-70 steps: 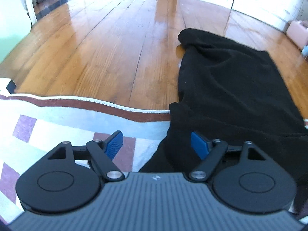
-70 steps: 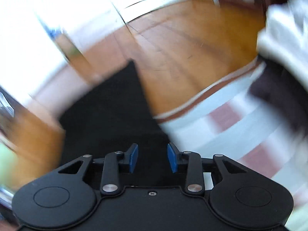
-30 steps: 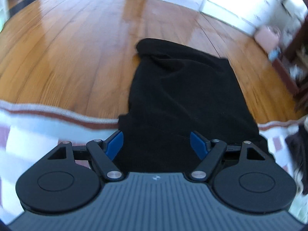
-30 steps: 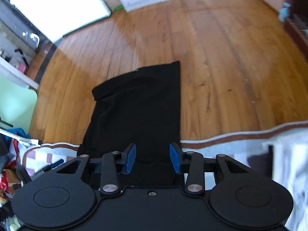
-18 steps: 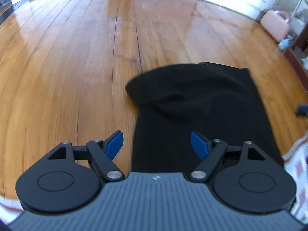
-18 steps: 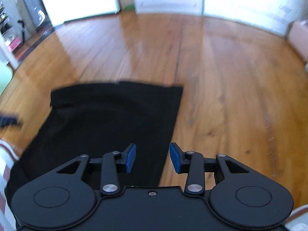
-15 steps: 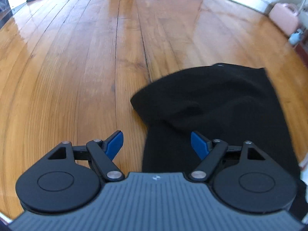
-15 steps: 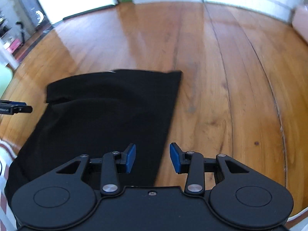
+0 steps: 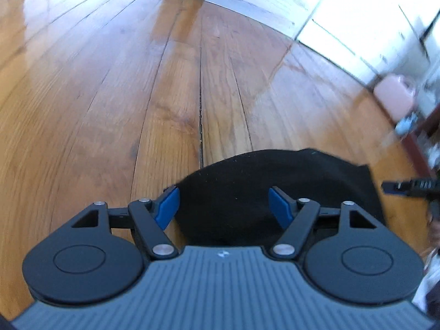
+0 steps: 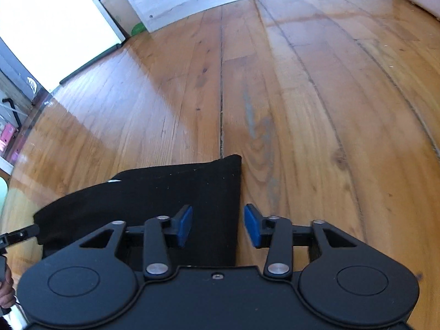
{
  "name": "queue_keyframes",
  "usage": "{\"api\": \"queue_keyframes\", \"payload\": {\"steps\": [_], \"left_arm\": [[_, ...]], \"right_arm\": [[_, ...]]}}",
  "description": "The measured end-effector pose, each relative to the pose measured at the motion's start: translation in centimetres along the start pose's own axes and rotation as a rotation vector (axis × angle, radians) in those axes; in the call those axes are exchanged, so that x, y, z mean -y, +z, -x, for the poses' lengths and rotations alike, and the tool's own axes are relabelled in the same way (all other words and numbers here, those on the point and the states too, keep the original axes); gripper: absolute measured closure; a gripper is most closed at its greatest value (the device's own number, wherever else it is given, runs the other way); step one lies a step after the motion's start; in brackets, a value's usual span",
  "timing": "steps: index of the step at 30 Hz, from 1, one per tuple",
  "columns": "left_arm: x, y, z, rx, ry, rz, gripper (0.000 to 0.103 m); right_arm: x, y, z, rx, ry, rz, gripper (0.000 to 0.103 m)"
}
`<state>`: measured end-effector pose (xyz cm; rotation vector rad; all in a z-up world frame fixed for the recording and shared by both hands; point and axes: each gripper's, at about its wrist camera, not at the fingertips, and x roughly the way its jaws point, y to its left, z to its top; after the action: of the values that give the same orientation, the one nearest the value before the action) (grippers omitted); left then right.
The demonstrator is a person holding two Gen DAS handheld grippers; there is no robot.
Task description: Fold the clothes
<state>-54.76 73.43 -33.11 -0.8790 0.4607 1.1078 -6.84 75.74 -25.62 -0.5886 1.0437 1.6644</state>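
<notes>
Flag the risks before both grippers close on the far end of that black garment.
1. The left gripper is open over a rounded, bunched corner of the black garment; it may pinch several layers or only a loose one.
2. The right gripper straddles the garment's side edge, one pad over bare wooden floor, so it could close beside the cloth or scrape the boards.
3. The two corners differ, one square, one rolled, so the fold may come out skewed.

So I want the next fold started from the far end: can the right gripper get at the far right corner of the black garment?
Probably yes. The right gripper is open, the black garment lies flat on the wooden floor, and its corner sits just ahead with nothing between.
</notes>
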Motion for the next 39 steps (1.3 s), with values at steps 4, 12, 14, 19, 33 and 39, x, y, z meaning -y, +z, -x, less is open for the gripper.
{"api": "queue_keyframes", "payload": {"steps": [4,12,14,19,33,39], "left_arm": [[1.9,0.4,-1.1,0.017,0.013,-0.157,0.092],[5.4,2.9,1.7,0.246,0.157,-0.369,0.094],[4.9,4.1,2.2,0.297,0.173,-0.341,0.091],[1.4,5.3,-1.6,0.17,0.232,-0.213,0.068],[-3.7,3.0,-3.4,-0.103,-0.101,0.17,0.029],[0.6,3.0,-2.0,0.013,0.009,-0.025,0.063]], "right_arm": [[-0.9,-0.8,-2.3,0.068,-0.128,0.039,0.037],[-5.9,-3.2,-2.4,0.236,-0.2,0.302,0.098],[-6.0,-3.4,-0.8,0.326,-0.181,0.274,0.098],[-3.5,-3.4,-1.8,0.287,-0.304,0.178,0.099],[0.6,-1.7,-2.2,0.197,-0.073,-0.122,0.052],[-1.2,0.0,-4.1,0.156,-0.151,0.069,0.083]]}}
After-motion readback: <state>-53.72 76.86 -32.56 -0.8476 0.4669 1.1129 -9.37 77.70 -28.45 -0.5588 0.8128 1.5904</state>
